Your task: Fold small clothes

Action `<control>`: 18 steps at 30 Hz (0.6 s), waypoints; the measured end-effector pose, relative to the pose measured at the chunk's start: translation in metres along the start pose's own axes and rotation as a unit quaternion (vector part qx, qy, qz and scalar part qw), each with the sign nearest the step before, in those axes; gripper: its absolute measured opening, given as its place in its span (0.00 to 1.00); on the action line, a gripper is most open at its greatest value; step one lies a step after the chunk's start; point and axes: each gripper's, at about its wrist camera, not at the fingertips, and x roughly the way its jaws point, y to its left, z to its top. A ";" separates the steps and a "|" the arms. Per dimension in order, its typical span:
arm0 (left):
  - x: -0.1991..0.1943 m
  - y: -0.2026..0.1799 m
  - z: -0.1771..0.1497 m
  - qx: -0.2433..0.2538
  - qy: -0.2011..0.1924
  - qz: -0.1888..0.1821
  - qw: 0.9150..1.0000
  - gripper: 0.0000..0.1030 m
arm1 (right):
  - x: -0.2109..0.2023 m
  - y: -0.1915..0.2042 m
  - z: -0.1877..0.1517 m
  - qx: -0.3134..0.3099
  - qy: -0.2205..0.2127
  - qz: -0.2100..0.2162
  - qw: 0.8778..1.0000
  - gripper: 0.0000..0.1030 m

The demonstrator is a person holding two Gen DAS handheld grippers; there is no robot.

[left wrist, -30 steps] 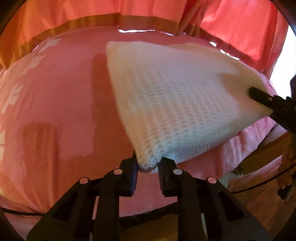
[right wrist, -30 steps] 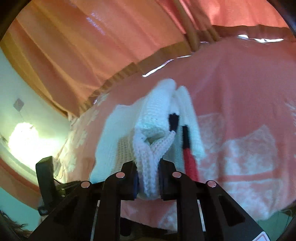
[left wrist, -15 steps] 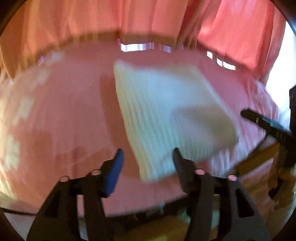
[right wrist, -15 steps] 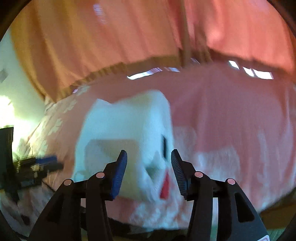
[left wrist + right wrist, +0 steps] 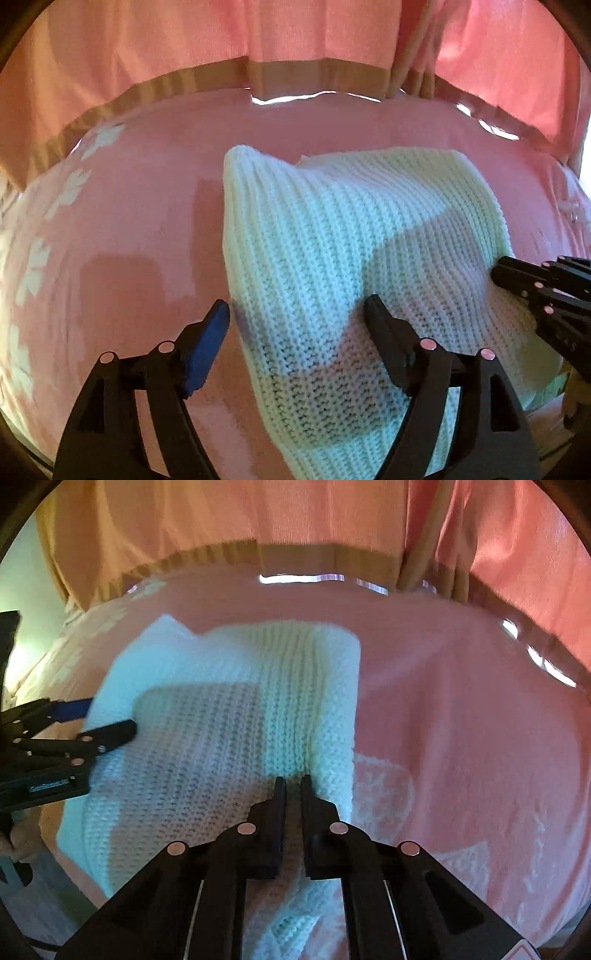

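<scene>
A white knitted garment (image 5: 351, 240) lies folded on the pink bedcover (image 5: 147, 221). My left gripper (image 5: 295, 314) hovers over its near left corner. Its jaws are opening wide, with the knit under and between them, and the pads do not press it. In the right wrist view, the garment (image 5: 221, 738) fills the middle. My right gripper (image 5: 293, 781) is shut, tips resting on the knit beside a raised fold at its right side, nothing clearly pinched. The left gripper (image 5: 103, 720) shows at the garment's left edge. The right gripper (image 5: 498, 269) reaches in from the right.
The bedcover (image 5: 461, 738) has white patterns along its sides. A pink curtain with a tan hem (image 5: 295, 70) hangs close behind the bed. A hand (image 5: 18, 842) shows at the left rim. The bed's near edge runs just below the garment.
Both grippers held the garment's edge; each has let go. The garment now lies flat and folded. The left jaws have spread wide; the right opened, then shut again.
</scene>
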 end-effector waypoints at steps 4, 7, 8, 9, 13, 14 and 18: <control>-0.004 -0.006 0.000 0.014 -0.007 0.013 1.000 0.73 | -0.011 -0.003 -0.001 0.039 -0.022 0.015 0.999 0.07; -0.003 -0.007 0.000 0.011 -0.008 0.015 1.000 0.73 | -0.026 0.004 0.002 0.050 -0.051 0.037 0.997 0.07; -0.002 -0.008 0.001 0.011 -0.008 0.016 1.000 0.73 | -0.027 0.008 0.003 0.051 -0.053 0.052 0.996 0.07; -0.001 -0.008 0.000 0.009 -0.008 0.017 1.000 0.73 | -0.021 0.016 0.005 0.046 -0.048 0.053 0.996 0.07; 0.001 -0.010 0.000 0.007 -0.008 0.017 1.000 0.74 | 0.008 0.017 0.001 0.045 0.016 0.012 0.999 0.06; 0.002 -0.011 0.000 0.007 -0.007 0.016 1.000 0.74 | 0.010 0.012 0.001 0.062 0.017 0.025 0.998 0.06; 0.000 -0.010 0.000 0.005 -0.011 0.022 1.000 0.74 | -0.019 0.001 0.005 0.086 -0.038 0.037 0.995 0.15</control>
